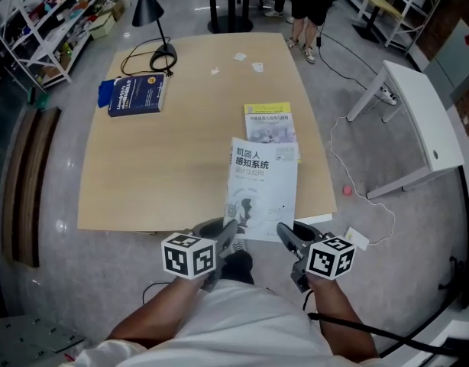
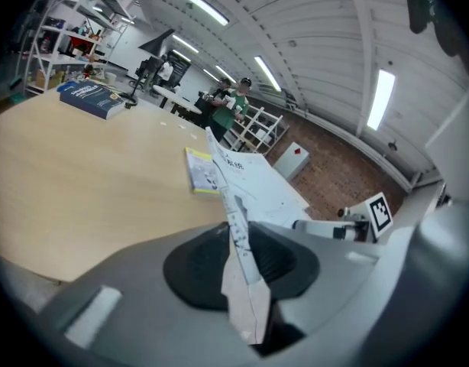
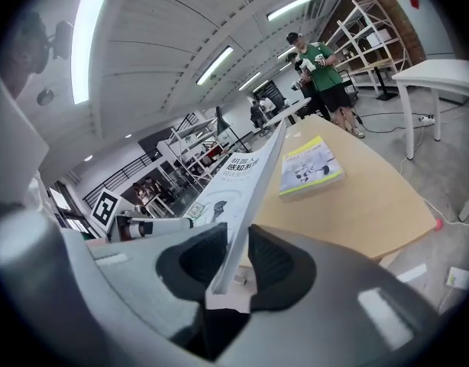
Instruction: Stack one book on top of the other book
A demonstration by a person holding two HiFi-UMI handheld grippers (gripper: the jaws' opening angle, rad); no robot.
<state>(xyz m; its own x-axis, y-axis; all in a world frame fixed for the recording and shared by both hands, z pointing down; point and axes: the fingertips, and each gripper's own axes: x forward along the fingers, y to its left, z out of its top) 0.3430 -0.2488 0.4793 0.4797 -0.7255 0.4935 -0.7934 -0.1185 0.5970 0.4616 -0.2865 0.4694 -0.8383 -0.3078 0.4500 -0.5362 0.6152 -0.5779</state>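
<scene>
Left tool (image 1: 228,234): gripped the white book (image 1: 263,189) at its near left corner.
Right tool (image 1: 285,237): gripped its near right corner.
White book: thin glossy paperback, raised over the counter's (image 1: 143,182) near edge.
Yellow-trimmed book (image 1: 271,122): flat, glossy, just beyond it.
Progress: lifted, I judged; stacking remained.

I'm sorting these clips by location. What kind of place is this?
Probably a lab or a workshop-style office. Open metal shelving is crowded with boxes and parts. Plain work tables, such as the white table, stand on a bare grey floor. A long strip light hangs from an industrial-looking ceiling.
</scene>
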